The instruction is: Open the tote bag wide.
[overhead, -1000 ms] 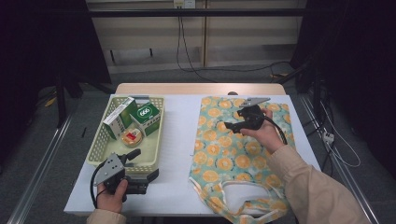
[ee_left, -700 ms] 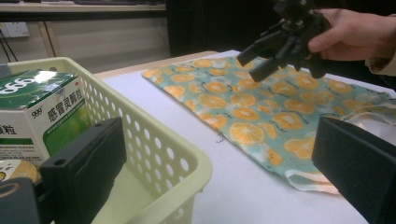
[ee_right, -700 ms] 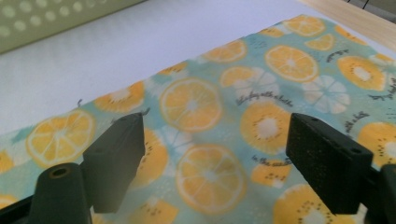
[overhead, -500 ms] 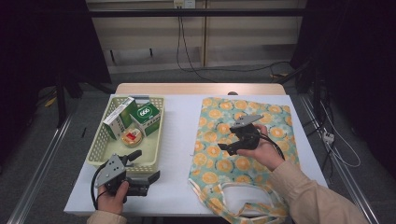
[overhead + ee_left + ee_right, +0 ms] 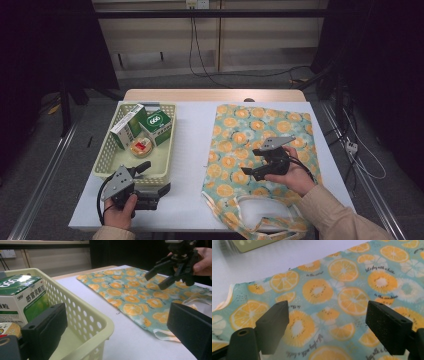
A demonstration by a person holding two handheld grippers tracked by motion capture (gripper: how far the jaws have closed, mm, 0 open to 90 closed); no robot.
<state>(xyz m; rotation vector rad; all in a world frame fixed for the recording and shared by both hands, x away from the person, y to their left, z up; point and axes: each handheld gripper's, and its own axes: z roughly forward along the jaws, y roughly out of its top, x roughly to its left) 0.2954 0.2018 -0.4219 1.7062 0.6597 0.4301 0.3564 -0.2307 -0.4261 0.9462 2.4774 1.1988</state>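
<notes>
Nearest the person, the left gripper (image 5: 150,176) rests low at the table's (image 5: 187,150) near-left edge, against the near rim of the pale green perforated plastic basket (image 5: 112,155); its jaws stand wide apart with nothing between them, the basket wall just beside 1 jaw.

The right gripper (image 5: 252,173) hovers over the teal fabric bag printed with orange slices (image 5: 240,135), which lies flat on the table's right half, long axis running near to far, white handles (image 5: 250,212) at the near end. Its jaws are spread wide and empty, cloth showing below and between them, pads (image 5: 275,320) not touching it.

The bag's left edge and near mouth lie toward the jaw tips, so the right hand is clearly nearer; the opening sits just nearward.

Farther left, 2 green-and-white medicine boxes (image 5: 142,125) and 1 small round tin (image 5: 140,147) sit in the basket.
</notes>
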